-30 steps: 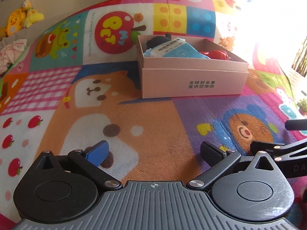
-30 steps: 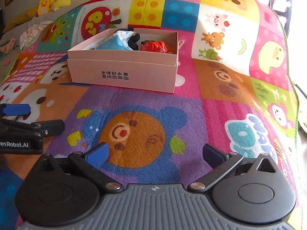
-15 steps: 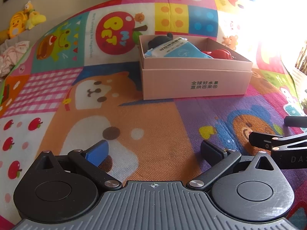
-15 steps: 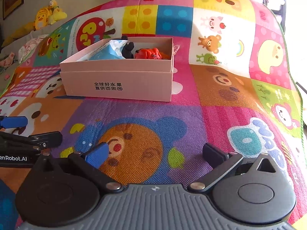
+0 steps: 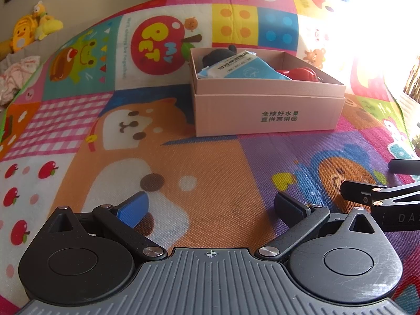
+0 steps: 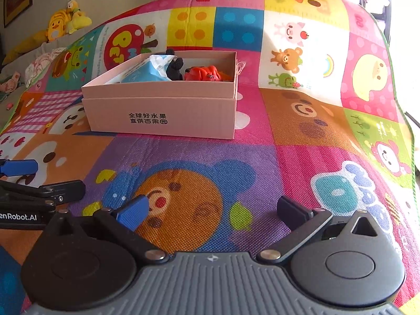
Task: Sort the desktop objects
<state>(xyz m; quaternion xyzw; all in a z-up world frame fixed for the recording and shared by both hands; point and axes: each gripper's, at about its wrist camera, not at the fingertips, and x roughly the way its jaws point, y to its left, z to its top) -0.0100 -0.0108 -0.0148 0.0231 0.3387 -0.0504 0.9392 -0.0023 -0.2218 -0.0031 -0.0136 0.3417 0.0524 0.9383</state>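
Note:
A pink cardboard box point(image 5: 270, 111) point(image 6: 162, 113) stands on the colourful play mat. Inside it lie a blue-and-white tissue pack point(image 5: 244, 69) point(image 6: 147, 72), a black plush toy point(image 5: 218, 53) point(image 6: 174, 69) and a red toy point(image 5: 302, 73) point(image 6: 202, 73). My left gripper point(image 5: 211, 207) hovers low over the mat in front of the box, open and empty. My right gripper point(image 6: 214, 207) sits beside it to the right, also open and empty. Each gripper's tip shows at the edge of the other's view.
The play mat point(image 6: 302, 120) stretches around the box. Its right edge point(image 6: 404, 115) drops off towards a bright window. Yellow plush toys point(image 5: 26, 30) point(image 6: 65, 23) and a bundle of cloth point(image 5: 15, 76) lie at the far left against the wall.
Both grippers have drawn back and risen a little from the box, so it looks smaller and farther. Nothing in the box moved. Both stayed open.

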